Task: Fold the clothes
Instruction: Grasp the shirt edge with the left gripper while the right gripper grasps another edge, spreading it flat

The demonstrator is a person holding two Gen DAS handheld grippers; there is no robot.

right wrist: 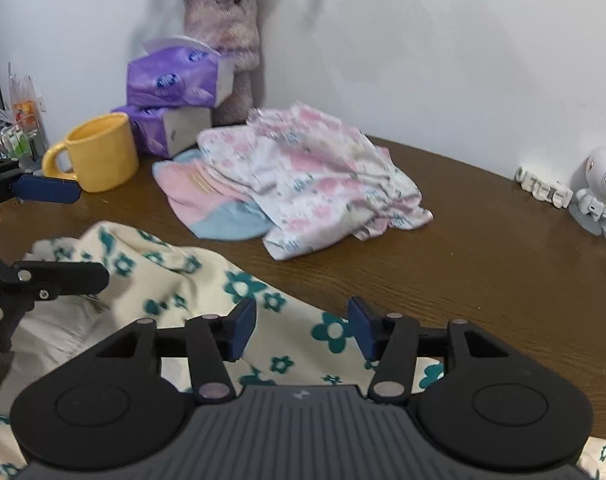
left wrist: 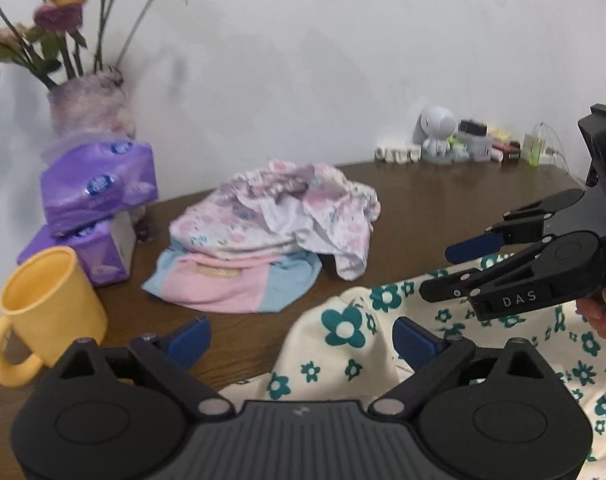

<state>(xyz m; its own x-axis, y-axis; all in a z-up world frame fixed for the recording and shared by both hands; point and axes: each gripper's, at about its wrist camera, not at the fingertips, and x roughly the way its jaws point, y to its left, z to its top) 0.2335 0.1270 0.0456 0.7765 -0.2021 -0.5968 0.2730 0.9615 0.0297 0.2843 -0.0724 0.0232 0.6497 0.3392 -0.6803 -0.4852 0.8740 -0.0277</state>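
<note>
A cream garment with teal flowers [left wrist: 335,344] [right wrist: 175,276] lies bunched at the near edge of the brown table [left wrist: 443,196] [right wrist: 463,260]. My left gripper [left wrist: 303,338] [right wrist: 85,234] stands wide open over its rounded end, and its pads do not press the cloth. My right gripper [right wrist: 303,328] [left wrist: 447,272] is open just above the same garment, further right, with cloth below the gap. Behind, a crumpled pink floral garment [left wrist: 279,216] [right wrist: 303,176] lies on a pink and blue piece [left wrist: 231,284] [right wrist: 207,200].
A yellow mug [left wrist: 51,304] [right wrist: 103,152] stands at the left beside stacked purple tissue packs [left wrist: 99,184] [right wrist: 175,80] and a fuzzy vase of flowers [left wrist: 91,104] [right wrist: 227,32]. A white astronaut figure [left wrist: 437,132] [right wrist: 599,188] and small items line the wall at right.
</note>
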